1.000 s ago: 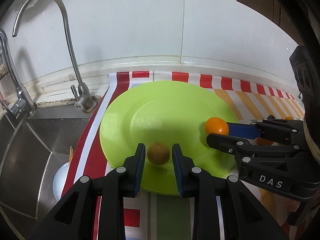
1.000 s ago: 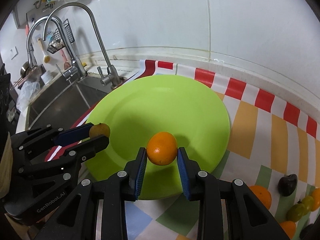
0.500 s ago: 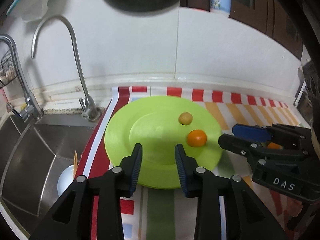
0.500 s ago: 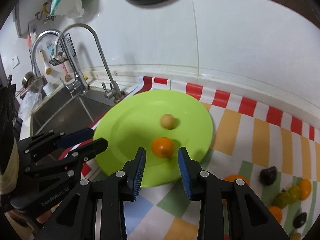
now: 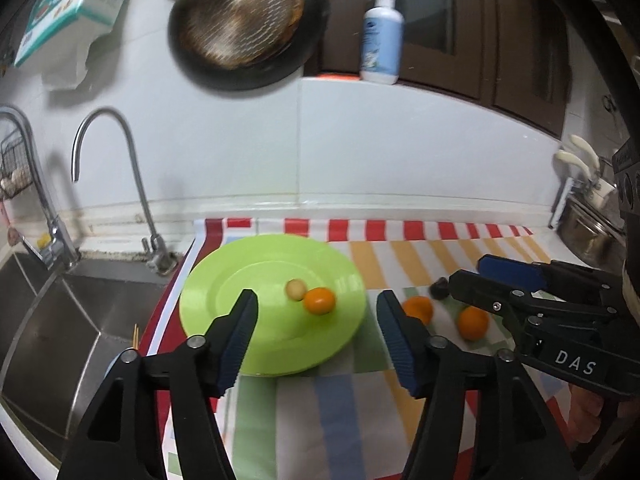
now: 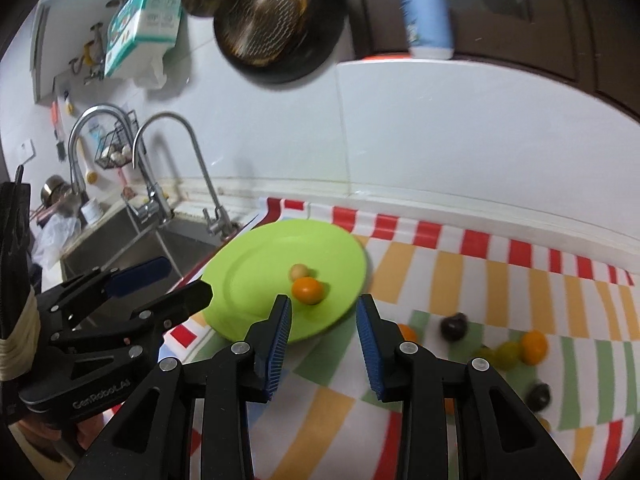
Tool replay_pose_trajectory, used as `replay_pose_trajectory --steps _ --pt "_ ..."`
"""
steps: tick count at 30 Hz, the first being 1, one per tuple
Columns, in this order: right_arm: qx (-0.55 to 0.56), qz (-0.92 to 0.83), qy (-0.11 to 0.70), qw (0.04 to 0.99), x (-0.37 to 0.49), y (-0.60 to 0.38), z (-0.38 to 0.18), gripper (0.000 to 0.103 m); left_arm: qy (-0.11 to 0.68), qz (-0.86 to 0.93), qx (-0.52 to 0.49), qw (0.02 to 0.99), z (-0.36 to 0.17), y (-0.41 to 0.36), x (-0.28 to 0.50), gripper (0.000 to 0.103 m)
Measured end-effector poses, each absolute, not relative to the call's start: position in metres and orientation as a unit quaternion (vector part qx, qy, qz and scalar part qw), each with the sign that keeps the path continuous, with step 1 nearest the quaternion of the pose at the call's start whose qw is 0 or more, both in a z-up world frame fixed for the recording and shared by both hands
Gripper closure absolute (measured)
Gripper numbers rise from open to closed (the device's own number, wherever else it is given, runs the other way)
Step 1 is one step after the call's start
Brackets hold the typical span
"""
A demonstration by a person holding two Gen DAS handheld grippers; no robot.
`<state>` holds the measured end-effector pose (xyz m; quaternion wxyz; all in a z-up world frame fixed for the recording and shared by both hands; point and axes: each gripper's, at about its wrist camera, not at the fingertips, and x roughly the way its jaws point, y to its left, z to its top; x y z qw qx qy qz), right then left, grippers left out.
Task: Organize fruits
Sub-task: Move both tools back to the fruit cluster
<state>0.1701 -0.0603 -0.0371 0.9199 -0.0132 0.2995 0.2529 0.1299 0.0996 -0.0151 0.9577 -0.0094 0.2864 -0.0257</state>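
Both grippers pulled back and up from green plate (image 5: 224,280) since 0.5 s ago; more wall in view. Left gripper (image 5: 316,312) jaws spread wide, holding nothing. Right gripper (image 6: 323,320) also parted, holding nothing. Orange fruit (image 6: 307,290) sits on plate, touching small yellowish fruit (image 6: 299,271) behind it. Remaining fruits on striped cloth (image 6: 500,280) right of plate: oranges (image 5: 473,322), dark fruit (image 6: 454,326), greenish ones (blurred, probably grapes) (image 6: 506,355).
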Motion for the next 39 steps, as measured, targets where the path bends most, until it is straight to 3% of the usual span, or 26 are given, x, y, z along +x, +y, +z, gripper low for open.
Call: replay_pose_trajectory --steps 9,27,39 --pt "0.005 0.194 0.289 0.937 0.146 -0.108 -0.029 0.055 0.267 -0.055 0.016 0.962 -0.006 0.060 0.117 0.027" --pt "-0.014 0.083 0.275 0.958 0.118 -0.172 -0.036 0.055 0.245 -0.135 0.068 0.958 -0.013 0.000 0.122 0.026" --pt "0.002 0.059 0.314 0.948 0.131 -0.196 -0.066 0.055 0.265 -0.198 0.104 0.938 -0.041 -0.030 0.142 0.027"
